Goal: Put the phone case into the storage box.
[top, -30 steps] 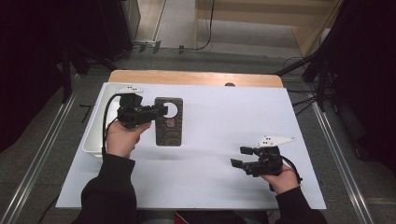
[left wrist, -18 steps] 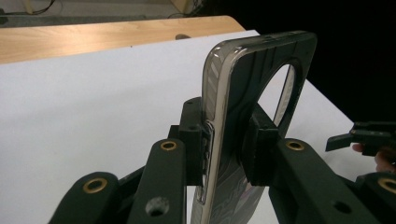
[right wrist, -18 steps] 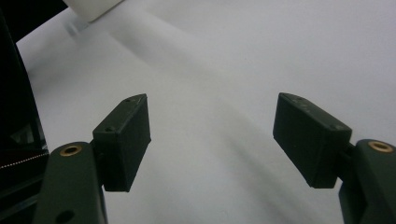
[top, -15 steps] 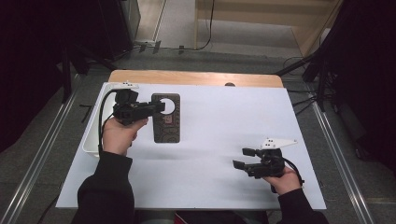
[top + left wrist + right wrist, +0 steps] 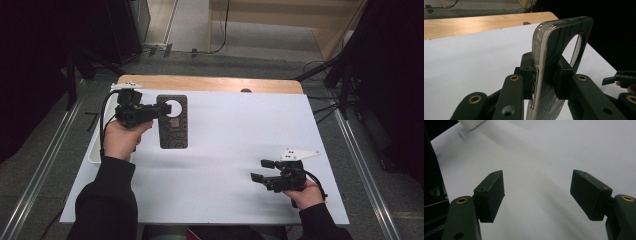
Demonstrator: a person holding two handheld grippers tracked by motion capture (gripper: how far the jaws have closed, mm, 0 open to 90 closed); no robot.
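High view: left gripper (image 5: 159,111) clamps a dark phone case (image 5: 173,122) by its long edge at far left of the white sheet (image 5: 240,145). Case stands between the pads, upright on edge in the left gripper view (image 5: 554,72). Keep grip firm, move slowly. Right gripper (image 5: 262,170) is near right, jaws apart, empty, well away.

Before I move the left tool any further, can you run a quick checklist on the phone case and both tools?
1. Left tool shut on the phone case: ok.
2. Pads grip the case at its long edges, one per side: ok.
3. Case off the white table cover: cannot tell.
4. Right tool open and holding nothing: ok.
5. Right tool apart from the case: ok.
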